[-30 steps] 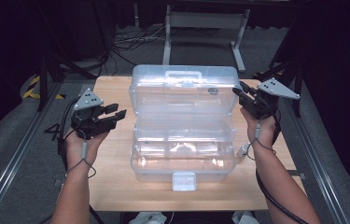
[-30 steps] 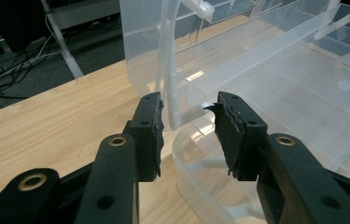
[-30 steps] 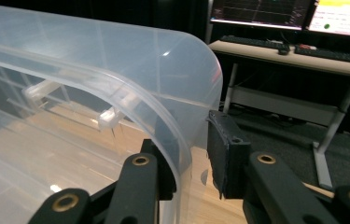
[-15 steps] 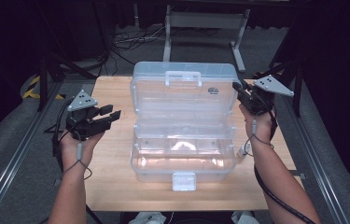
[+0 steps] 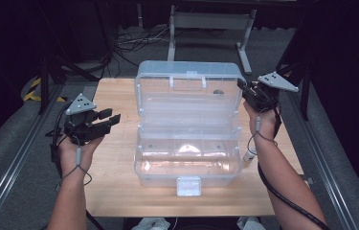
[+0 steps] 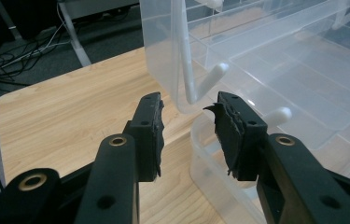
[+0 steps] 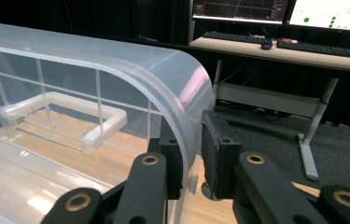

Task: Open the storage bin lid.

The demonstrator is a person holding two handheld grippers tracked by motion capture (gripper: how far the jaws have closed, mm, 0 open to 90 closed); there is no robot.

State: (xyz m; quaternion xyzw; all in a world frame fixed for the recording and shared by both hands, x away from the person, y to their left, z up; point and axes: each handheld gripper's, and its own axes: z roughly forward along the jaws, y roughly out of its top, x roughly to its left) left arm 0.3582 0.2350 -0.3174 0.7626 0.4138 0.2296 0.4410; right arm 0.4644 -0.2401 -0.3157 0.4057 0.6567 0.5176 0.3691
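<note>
Raising the lid of the clear plastic box [image 5: 186, 139] at the middle of the tabletop [image 5: 115, 163].
Since a second ago the lid [image 5: 189, 93] has been swung from lower to nearly upright. Its right edge is clamped between the right tongs [image 5: 242, 88], whose jaws are closed on the lid wall. The left tongs [image 5: 111, 120] have been drawn slightly toward the tabletop's left edge, jaws parted and empty.

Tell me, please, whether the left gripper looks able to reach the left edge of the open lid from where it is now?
Probably yes. The left gripper is open and points at the lid's left edge, with bare table between them and nothing in the way.
</note>
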